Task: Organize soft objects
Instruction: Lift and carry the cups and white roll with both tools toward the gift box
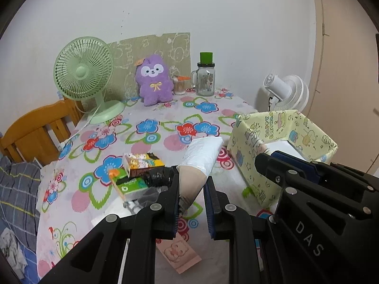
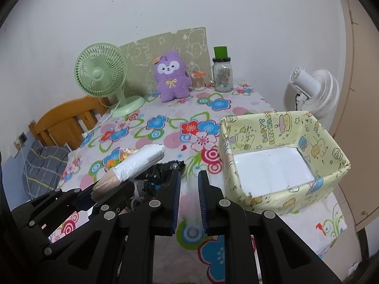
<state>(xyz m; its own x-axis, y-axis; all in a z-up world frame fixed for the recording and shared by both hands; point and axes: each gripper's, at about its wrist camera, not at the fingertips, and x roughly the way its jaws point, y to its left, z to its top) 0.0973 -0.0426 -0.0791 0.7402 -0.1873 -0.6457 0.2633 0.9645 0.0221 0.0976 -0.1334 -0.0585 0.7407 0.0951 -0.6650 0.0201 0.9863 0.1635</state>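
Observation:
My left gripper (image 1: 193,179) is shut on a soft packet (image 1: 201,158), white plastic at its far end and beige at the gripped end, held a little above the table. In the right wrist view the same packet (image 2: 135,165) slants up from the left gripper (image 2: 94,196). My right gripper (image 2: 189,177) is shut, and a thin clear plastic strip (image 2: 191,203) shows between its blue pads. Under the packet lies a pile: a cartoon tissue pack (image 1: 142,162), a green pack (image 1: 129,185) and a crumpled black bag (image 1: 158,177). A yellow cartoon box (image 2: 272,130) with a white floor stands at the right.
At the back stand a purple plush (image 1: 154,82), a green fan (image 1: 83,73), a glass jar (image 1: 205,78) and a cotton-swab tub (image 1: 180,85). A white fan (image 2: 315,92) is off the right corner, a wooden chair (image 1: 35,132) at the left. A pink card (image 1: 180,253) lies near the front edge.

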